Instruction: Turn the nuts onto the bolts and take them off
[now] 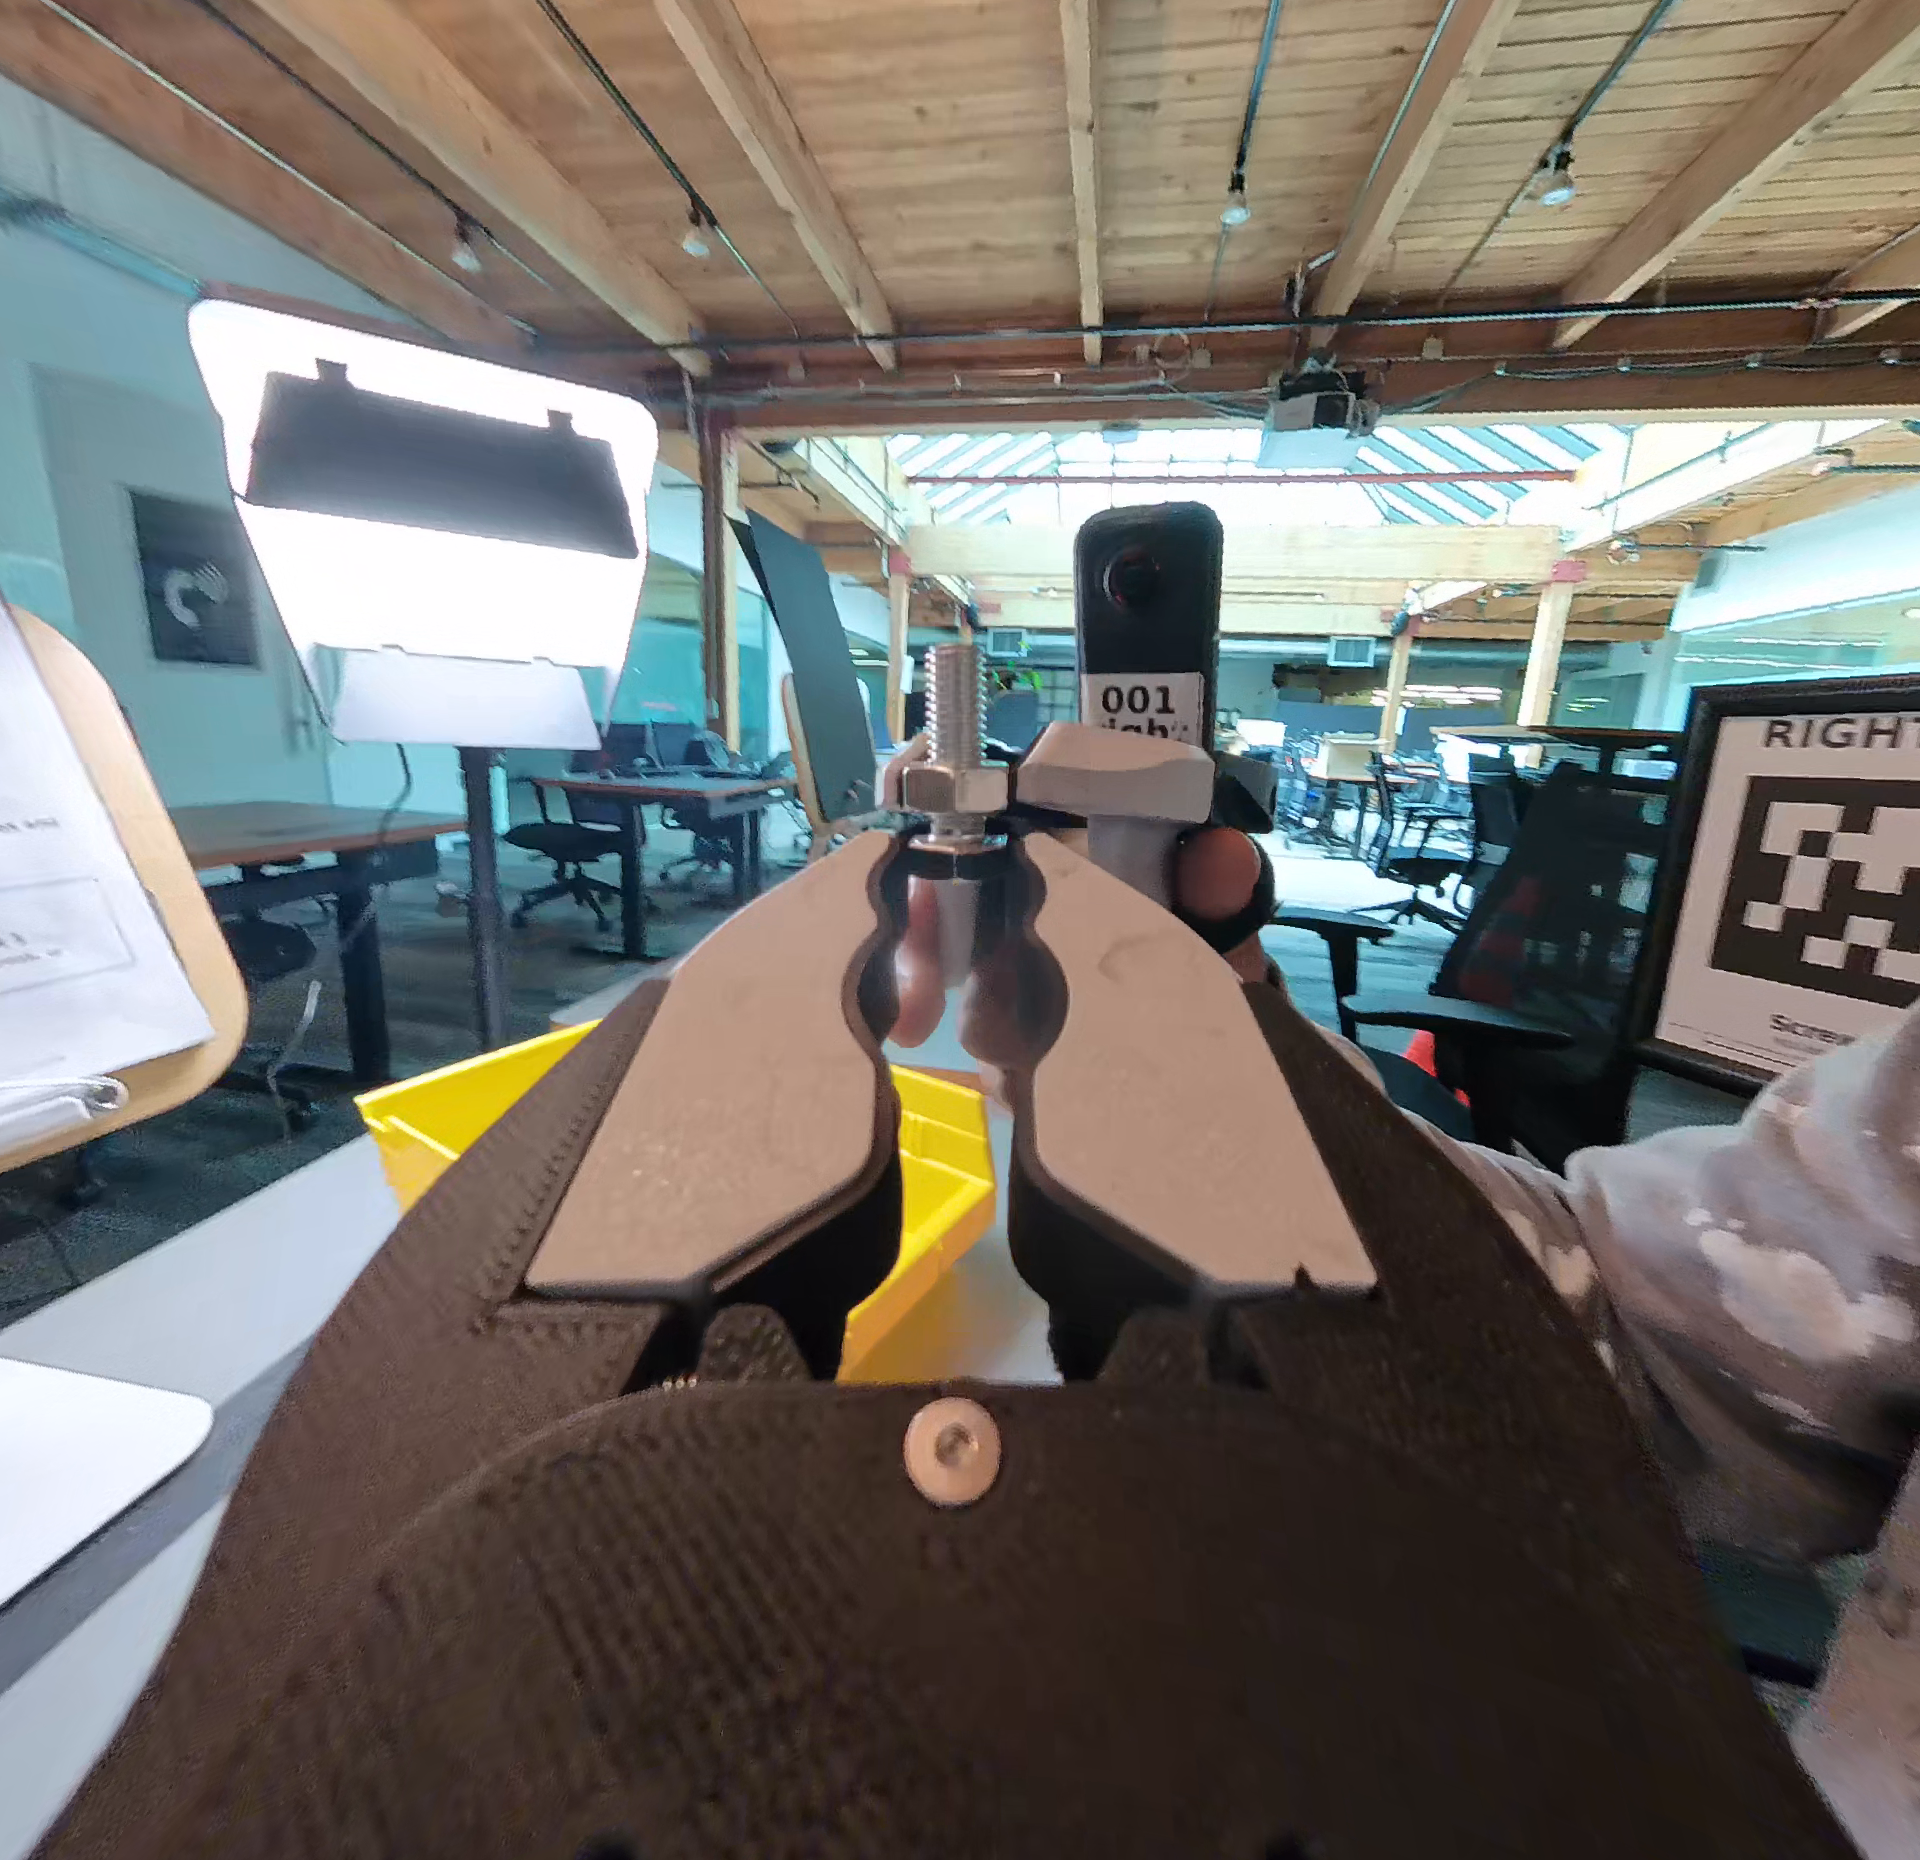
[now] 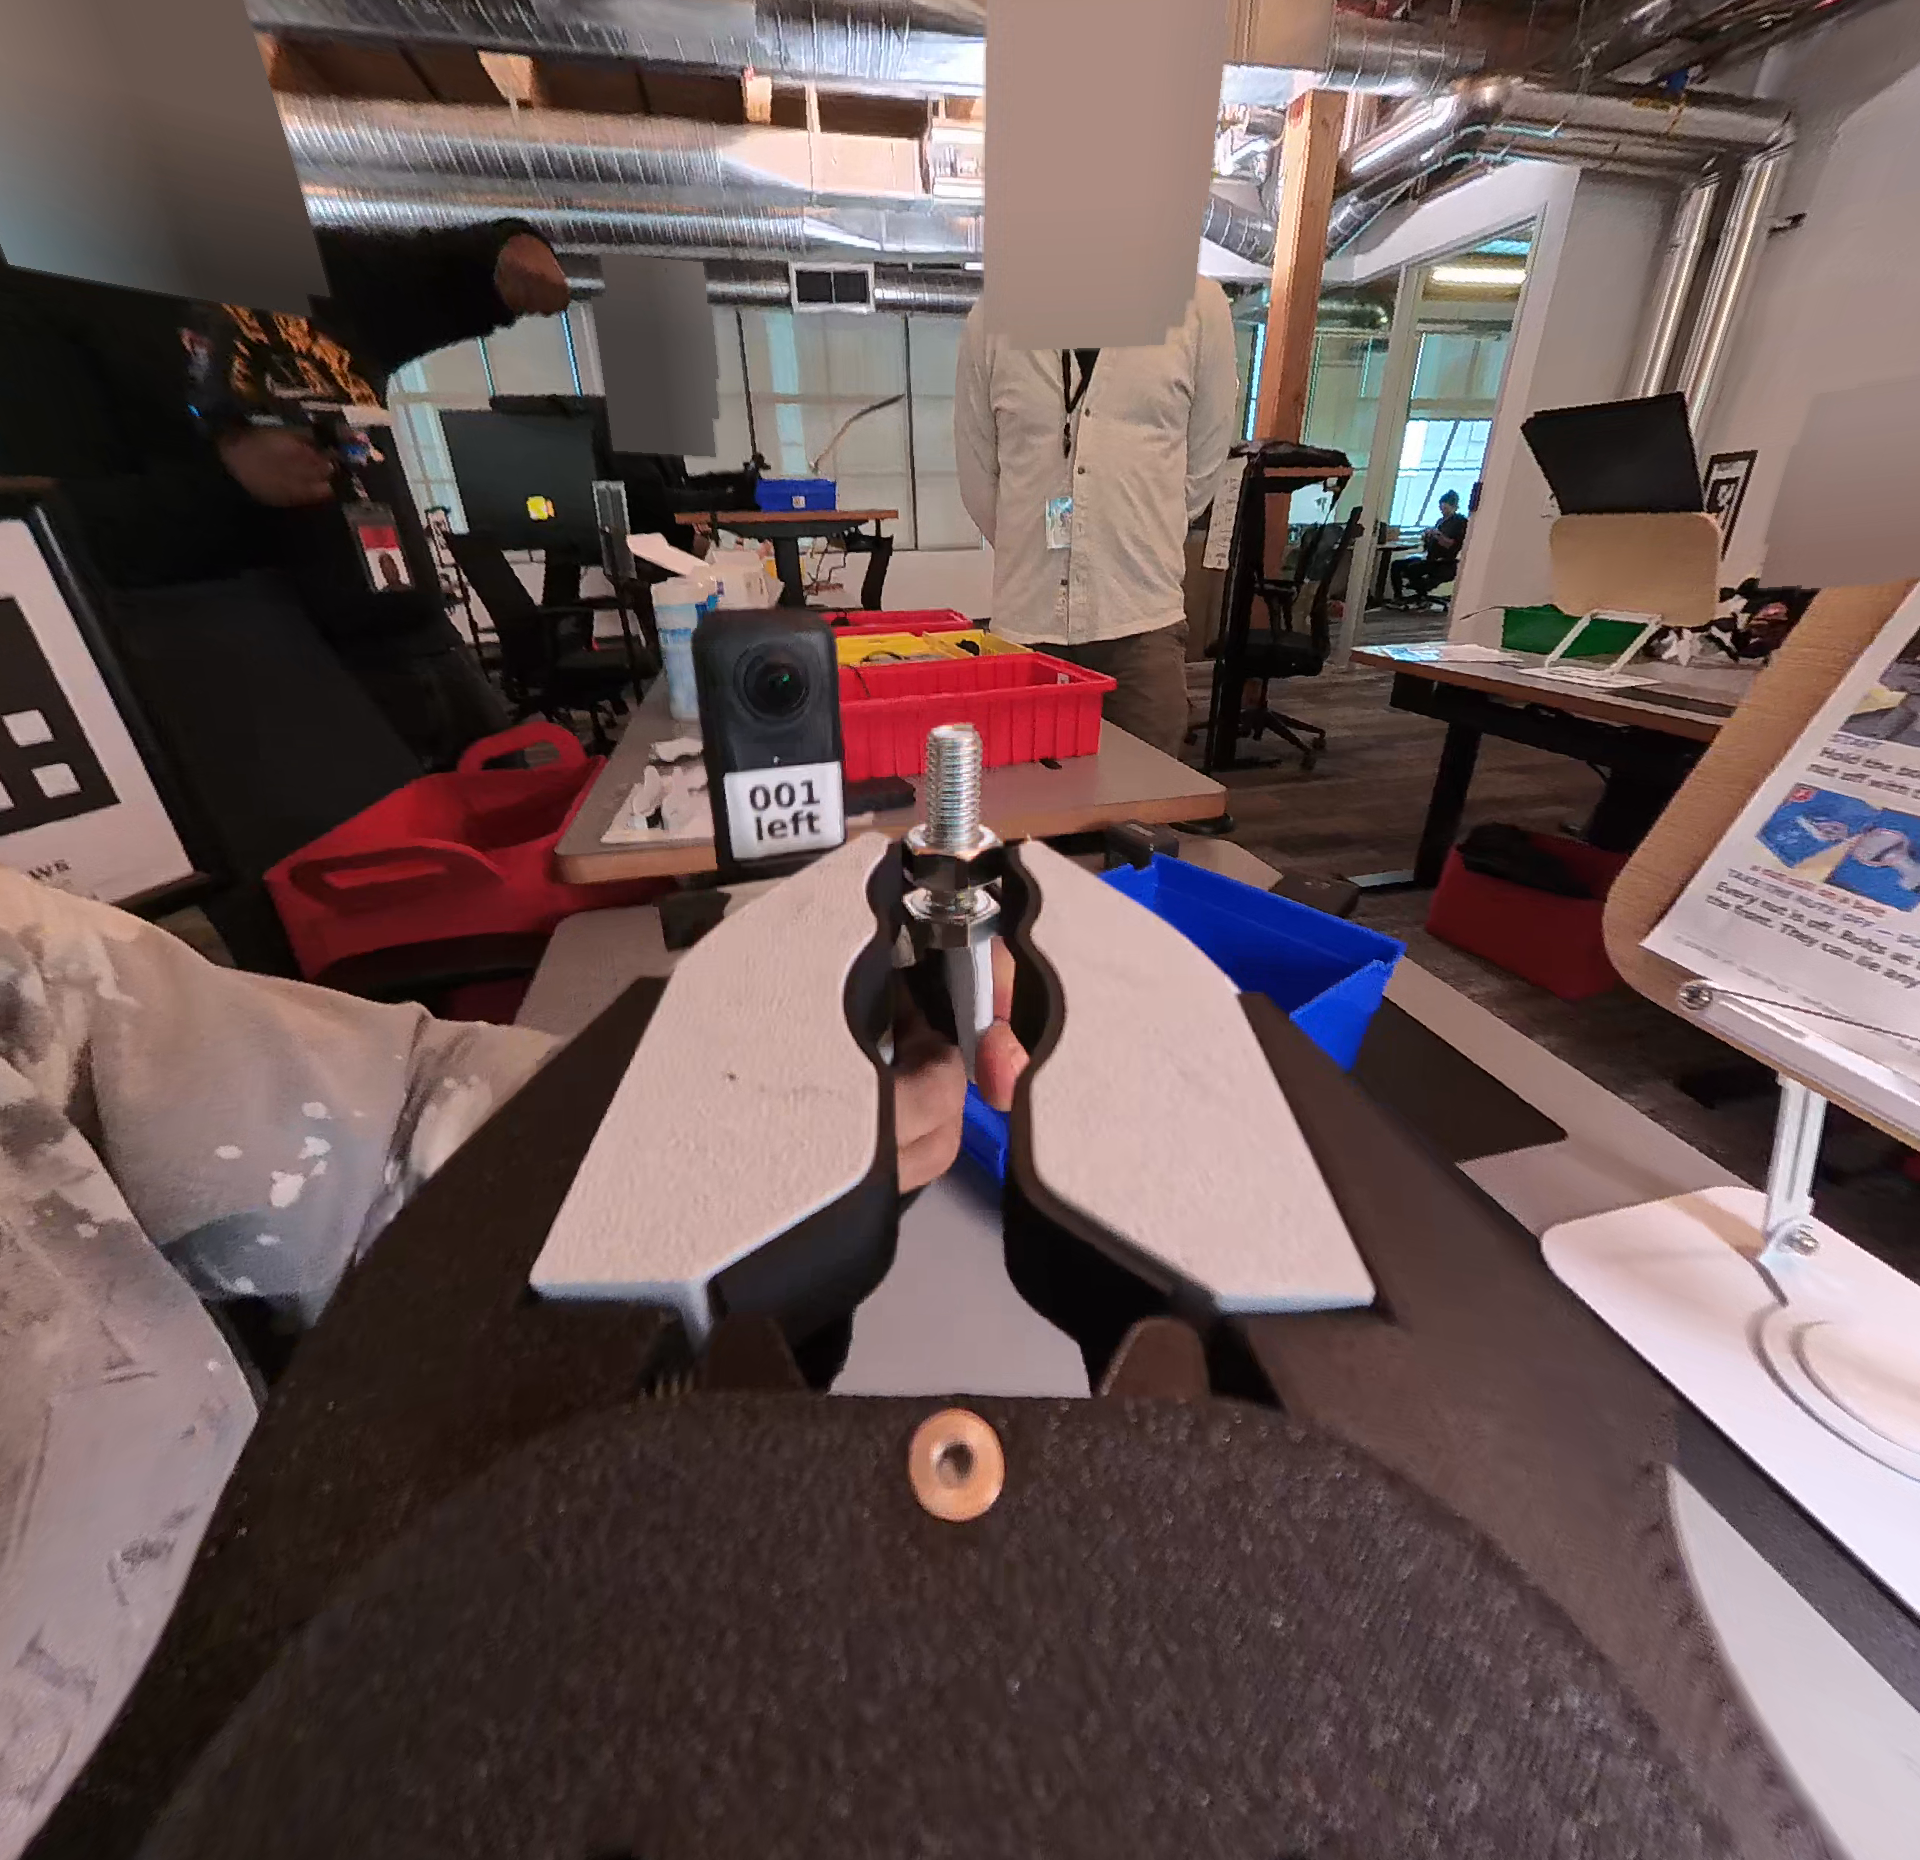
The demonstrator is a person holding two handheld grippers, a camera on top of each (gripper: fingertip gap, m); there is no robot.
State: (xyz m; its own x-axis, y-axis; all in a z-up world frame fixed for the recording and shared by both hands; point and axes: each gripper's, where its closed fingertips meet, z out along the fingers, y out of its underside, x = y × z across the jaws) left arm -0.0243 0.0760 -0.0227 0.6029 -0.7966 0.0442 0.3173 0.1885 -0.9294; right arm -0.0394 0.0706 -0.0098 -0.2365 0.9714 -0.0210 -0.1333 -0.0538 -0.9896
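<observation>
A silver bolt (image 1: pixel 958 698) stands upright, threaded end up, held in the air between both grippers. My left gripper (image 1: pixel 951 856) is shut on the bolt just under a hex nut (image 1: pixel 951 789). My right gripper (image 1: pixel 1010 784) comes in from the right and is shut on that nut. In the right wrist view the right gripper (image 2: pixel 951 863) clamps the nut (image 2: pixel 951 860) on the bolt (image 2: pixel 954 776), with a second nut (image 2: pixel 951 911) just below it. The left gripper's fingers are hidden there; only its camera (image 2: pixel 769 709) shows.
A yellow bin (image 1: pixel 935 1176) sits on the table below the left gripper, a blue bin (image 2: pixel 1257 943) below the right. Clipboard stands (image 2: pixel 1808 875) (image 1: pixel 94 875) flank the table. A framed marker board (image 1: pixel 1818 875) stands at right. A person (image 2: pixel 1091 480) stands beyond red trays (image 2: pixel 977 704). My left and right fingertips are right by each other.
</observation>
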